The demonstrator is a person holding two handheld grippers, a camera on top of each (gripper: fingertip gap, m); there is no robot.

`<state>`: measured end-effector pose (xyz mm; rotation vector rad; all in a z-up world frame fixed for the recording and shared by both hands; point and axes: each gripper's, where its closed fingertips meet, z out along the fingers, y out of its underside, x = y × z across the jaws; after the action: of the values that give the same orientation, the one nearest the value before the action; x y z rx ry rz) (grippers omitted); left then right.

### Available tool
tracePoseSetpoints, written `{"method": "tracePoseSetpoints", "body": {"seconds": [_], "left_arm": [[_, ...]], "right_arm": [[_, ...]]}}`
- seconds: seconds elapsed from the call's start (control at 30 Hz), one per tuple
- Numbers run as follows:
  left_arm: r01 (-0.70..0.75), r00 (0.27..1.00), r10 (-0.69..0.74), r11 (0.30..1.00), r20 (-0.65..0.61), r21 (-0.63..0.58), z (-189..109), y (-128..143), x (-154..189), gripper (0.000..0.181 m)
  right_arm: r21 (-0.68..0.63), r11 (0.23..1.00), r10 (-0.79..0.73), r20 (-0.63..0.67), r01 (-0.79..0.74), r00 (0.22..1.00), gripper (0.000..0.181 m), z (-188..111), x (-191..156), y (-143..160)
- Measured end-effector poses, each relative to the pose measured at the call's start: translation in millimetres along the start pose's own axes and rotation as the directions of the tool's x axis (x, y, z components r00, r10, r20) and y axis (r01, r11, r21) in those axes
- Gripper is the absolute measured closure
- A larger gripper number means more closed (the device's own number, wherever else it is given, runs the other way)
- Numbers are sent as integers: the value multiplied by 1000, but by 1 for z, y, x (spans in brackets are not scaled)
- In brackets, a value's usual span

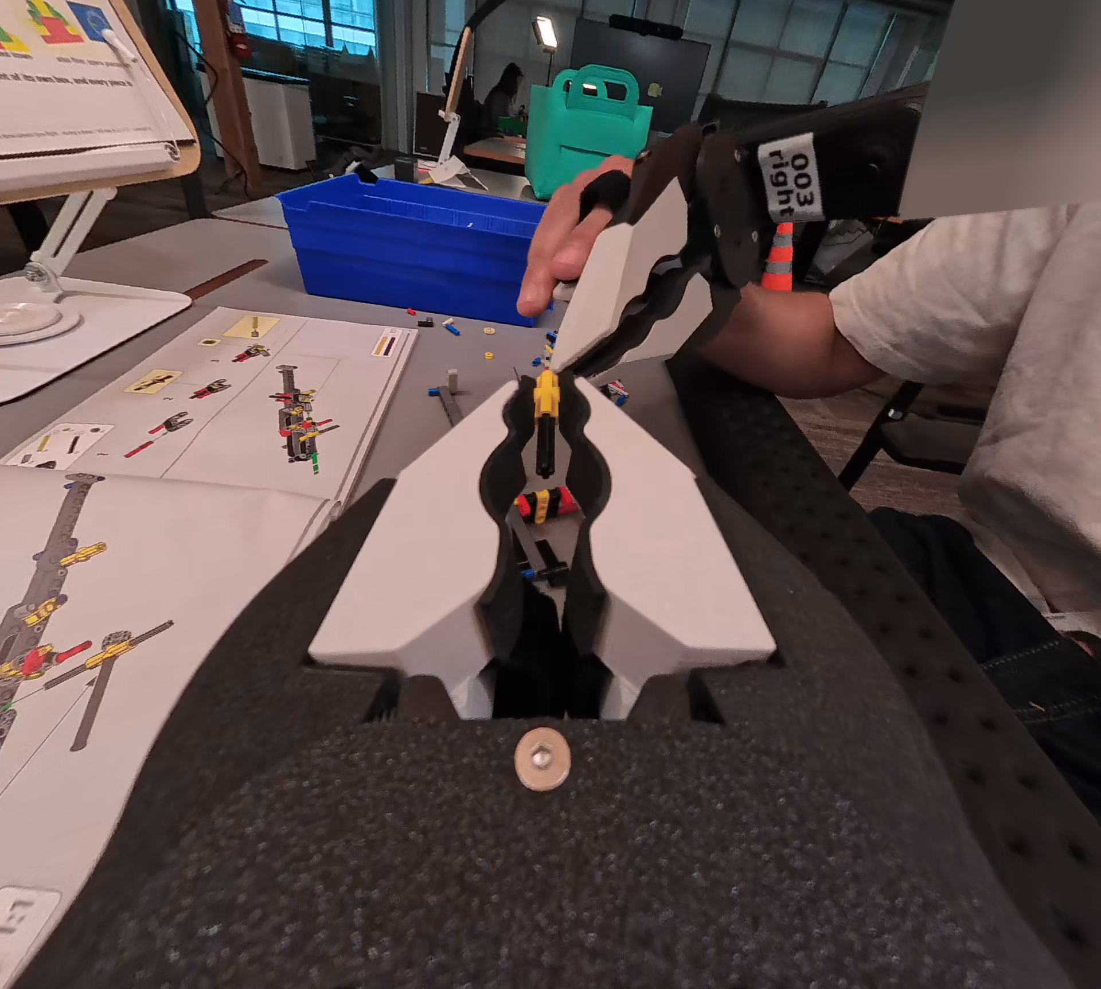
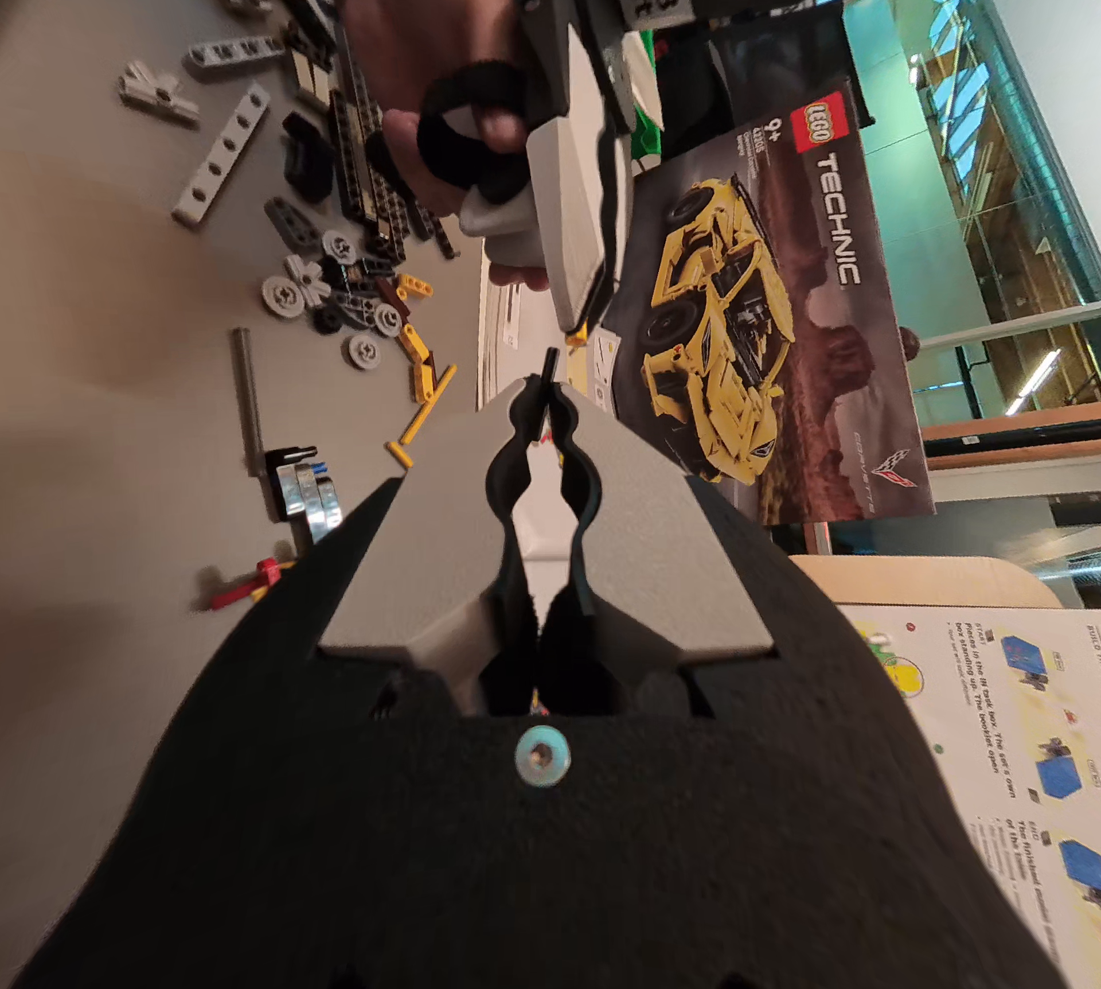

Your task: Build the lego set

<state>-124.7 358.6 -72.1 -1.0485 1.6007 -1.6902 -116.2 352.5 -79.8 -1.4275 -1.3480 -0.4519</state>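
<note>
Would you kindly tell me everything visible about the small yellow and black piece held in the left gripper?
The yellow and black piece is a small plastic Lego part: a yellow connector with a black axle running back from it. The left gripper is shut on the yellow end at its fingertips, the axle lying along the gap between the fingers, above the table. The right gripper has its tip at the yellow end; contact is unclear.

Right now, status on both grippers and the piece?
Left gripper shut on yellow connector with black axle. Right gripper shut on black pin, tips nearly meeting. Loose parts on table below; nothing blocking.
</note>
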Motion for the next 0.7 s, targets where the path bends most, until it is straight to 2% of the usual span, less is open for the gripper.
{"method": "tracePoseSetpoints", "body": {"seconds": [0.2,0.53,0.7], "left_arm": [[-33,999,34,996,11,-85,8,14,0,175],[-69,996,77,989,52,-131,10,22,-6,176],[-113,985,136,973,102,-200,9,30,-12,176]], "right_arm": [[-101,993,-66,6,66,998,179,2,-3,13],[-122,990,-62,38,66,997,179,5,-9,13],[-180,974,-134,43,139,990,179,9,-12,14]]}}
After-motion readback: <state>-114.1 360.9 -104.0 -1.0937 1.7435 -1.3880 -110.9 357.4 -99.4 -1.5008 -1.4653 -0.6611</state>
